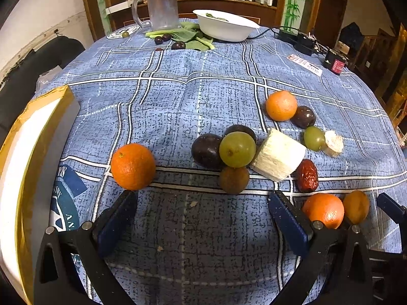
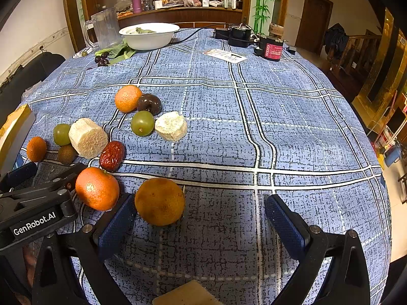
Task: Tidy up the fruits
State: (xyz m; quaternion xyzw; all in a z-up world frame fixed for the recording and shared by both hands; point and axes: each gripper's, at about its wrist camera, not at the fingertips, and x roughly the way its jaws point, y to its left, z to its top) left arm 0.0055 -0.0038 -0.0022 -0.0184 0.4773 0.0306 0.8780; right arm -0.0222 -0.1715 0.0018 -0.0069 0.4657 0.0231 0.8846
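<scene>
The fruits lie loose on a blue checked tablecloth [image 2: 292, 117], and the big white chunk [image 1: 278, 155] in the middle of the group is a good landmark. Touching its left side there is a green grape [image 1: 237, 149], with a dark plum [image 1: 206, 150] just beside the grape and a small brown fruit [image 1: 234, 180] below it. A red date [image 1: 307, 176] lies against the right lower edge of the chunk. Behind the chunk, further from the cameras, an orange [image 1: 281, 105] touches a dark round fruit [image 1: 303, 117], and near them a second green grape [image 1: 314, 138] leans on a smaller white piece [image 1: 333, 143]. Well to the left of the chunk a bright orange [image 1: 133, 166] sits alone. The left gripper [image 1: 201, 225] is released, its blue pads wide apart over bare cloth, and the lone orange lies just at the tip of its left finger. In front of the chunk on the right side, one more orange [image 2: 97, 188] and a dull yellow-orange fruit [image 2: 159, 201] rest close together. The right gripper [image 2: 198, 225] is also spread wide and holds nothing; the dull fruit lies between its fingers, touching or almost touching the left pad. Far behind the chunk, a white bowl [image 2: 148, 35] and a clear jug [image 2: 104, 28] stand at the table's far edge.
</scene>
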